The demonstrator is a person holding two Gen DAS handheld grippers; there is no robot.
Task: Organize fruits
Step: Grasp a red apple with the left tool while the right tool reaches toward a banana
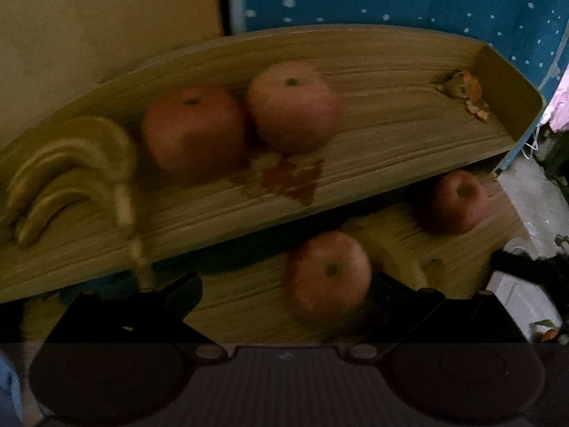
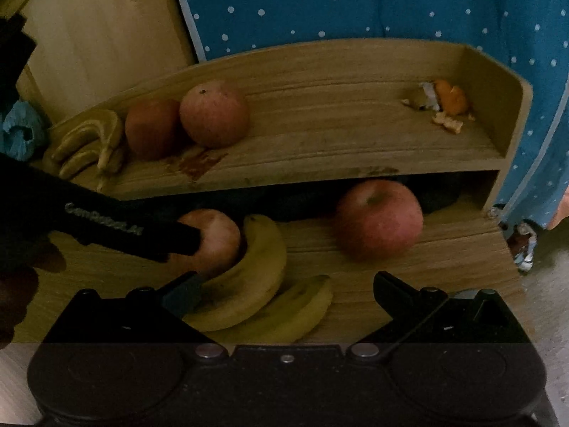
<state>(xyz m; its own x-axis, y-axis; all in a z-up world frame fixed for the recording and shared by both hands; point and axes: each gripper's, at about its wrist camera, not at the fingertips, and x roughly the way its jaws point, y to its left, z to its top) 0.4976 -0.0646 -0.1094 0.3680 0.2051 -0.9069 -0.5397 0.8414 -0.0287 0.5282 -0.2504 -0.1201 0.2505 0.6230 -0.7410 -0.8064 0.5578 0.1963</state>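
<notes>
On the upper tier of the wooden shelf [image 2: 320, 142], at its left end, lies a bunch of bananas [image 2: 89, 142]; just right of it two apples [image 2: 213, 114] sit touching each other, with a reddish stain [image 2: 199, 162] on the board in front of them, and far off at the tier's right end lie scraps of orange peel [image 2: 450, 105]. Below the shelf's upper board, on the lower surface, the left gripper [image 2: 193, 254] reaches in from the left with its fingers spread around a third apple [image 2: 217, 235] (whether the pads actually press it, I cannot tell; the left wrist view is blurred). Touching that apple's right side are two loose bananas [image 2: 263, 284], curving toward the camera. Further right, under the shelf's front edge, stands a fourth apple [image 2: 378, 219], well apart from the bananas. The right gripper [image 2: 284, 295] hangs over the loose bananas with its fingers spread wide and nothing between them. Behind the shelf hangs a blue cloth with white dots [image 2: 355, 7].
</notes>
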